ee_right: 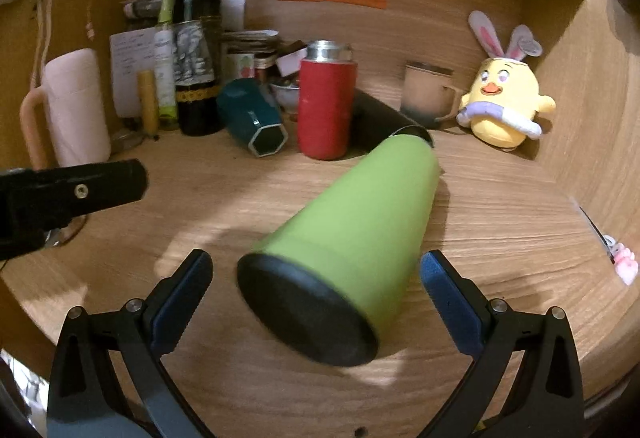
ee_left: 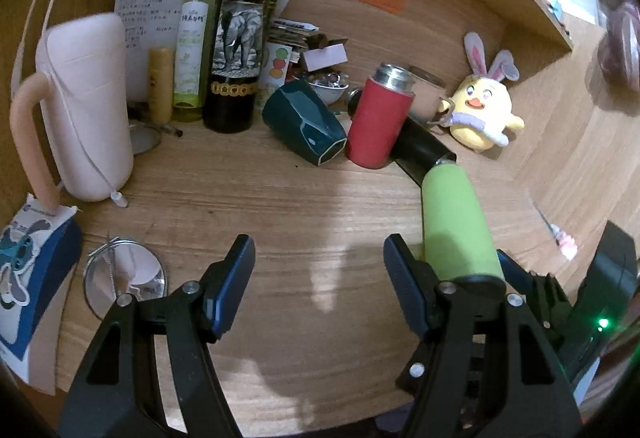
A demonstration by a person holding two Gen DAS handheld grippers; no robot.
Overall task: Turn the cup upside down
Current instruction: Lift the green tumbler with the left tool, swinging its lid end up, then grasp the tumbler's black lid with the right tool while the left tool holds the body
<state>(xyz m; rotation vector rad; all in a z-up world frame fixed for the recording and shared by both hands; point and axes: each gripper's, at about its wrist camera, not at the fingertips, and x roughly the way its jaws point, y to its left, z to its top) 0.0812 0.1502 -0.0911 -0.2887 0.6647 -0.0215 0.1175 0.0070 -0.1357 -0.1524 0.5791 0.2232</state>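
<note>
A green cup (ee_right: 352,226) with a black base lies on its side on the wooden desk, base toward the camera and mouth toward the back. My right gripper (ee_right: 316,286) is open, its blue fingers either side of the cup's base end without touching. The cup also shows in the left wrist view (ee_left: 456,230), right of my left gripper (ee_left: 320,270), which is open and empty over bare desk. The right gripper's fingers (ee_left: 516,274) flank the cup there.
At the back stand a red flask (ee_right: 324,105), a wine bottle (ee_right: 196,53), a teal cup on its side (ee_right: 252,117), a pink jug (ee_right: 76,109), a beige mug (ee_right: 428,93) and a yellow plush chick (ee_right: 504,101). A round mirror (ee_left: 124,282) lies left.
</note>
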